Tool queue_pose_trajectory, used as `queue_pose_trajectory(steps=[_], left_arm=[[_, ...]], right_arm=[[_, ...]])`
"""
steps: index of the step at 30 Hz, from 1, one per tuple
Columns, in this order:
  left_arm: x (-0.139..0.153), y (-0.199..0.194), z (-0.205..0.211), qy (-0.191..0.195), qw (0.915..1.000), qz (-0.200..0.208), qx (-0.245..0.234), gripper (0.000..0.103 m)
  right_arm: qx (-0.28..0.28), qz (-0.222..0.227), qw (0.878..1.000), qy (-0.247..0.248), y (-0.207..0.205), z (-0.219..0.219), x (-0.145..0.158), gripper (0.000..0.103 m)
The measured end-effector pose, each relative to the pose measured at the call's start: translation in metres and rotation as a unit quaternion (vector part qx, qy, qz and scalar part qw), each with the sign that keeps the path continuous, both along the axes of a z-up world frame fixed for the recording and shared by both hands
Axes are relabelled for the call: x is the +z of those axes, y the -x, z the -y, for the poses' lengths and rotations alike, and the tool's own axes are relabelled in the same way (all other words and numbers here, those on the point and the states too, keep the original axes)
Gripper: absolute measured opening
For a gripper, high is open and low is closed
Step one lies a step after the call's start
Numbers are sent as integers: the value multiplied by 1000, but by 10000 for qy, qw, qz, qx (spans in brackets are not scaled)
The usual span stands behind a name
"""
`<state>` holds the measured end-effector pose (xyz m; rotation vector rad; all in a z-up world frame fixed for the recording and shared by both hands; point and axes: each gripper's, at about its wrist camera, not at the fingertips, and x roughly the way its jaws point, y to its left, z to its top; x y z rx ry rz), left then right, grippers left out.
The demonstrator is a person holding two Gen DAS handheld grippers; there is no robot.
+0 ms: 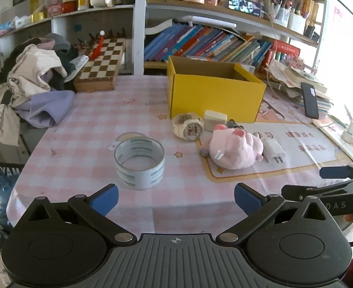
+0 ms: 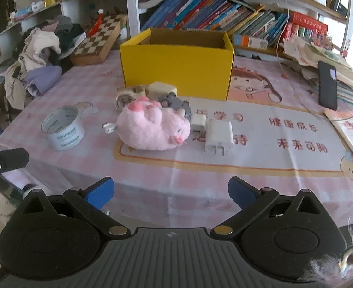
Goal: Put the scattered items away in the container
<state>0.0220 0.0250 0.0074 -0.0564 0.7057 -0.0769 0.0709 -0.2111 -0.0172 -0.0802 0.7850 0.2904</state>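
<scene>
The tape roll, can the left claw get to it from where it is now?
Probably yes. The tape roll stands alone on the checked tablecloth, just ahead of the left claw, whose jaws are spread wide and empty. Nothing lies between them, and the pink plush sits off to the right.

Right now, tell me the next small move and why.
Probably ease the left claw forward over the tape roll: its jaws stand open and empty, the roll sits upright just ahead, apart from the other items, and the yellow box behind is open.

The tablecloth [image 2: 284, 153] bears "健康成长" in red; the right gripper [image 1: 339, 180] reads "DAS".
</scene>
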Motion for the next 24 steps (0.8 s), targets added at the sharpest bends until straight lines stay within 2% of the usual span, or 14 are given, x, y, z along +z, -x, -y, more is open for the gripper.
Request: queue_pose_trajectory(steps=[12,24], left_arm=[[-2,4,12,-122,9996,-7,-266,103],[-5,3,12,-65,9999,-106,-112,103]], right_arm=[[-146,-97,9998,14,4,8,-6,101],[-200,-44,9997,102,7,15,-5,101]])
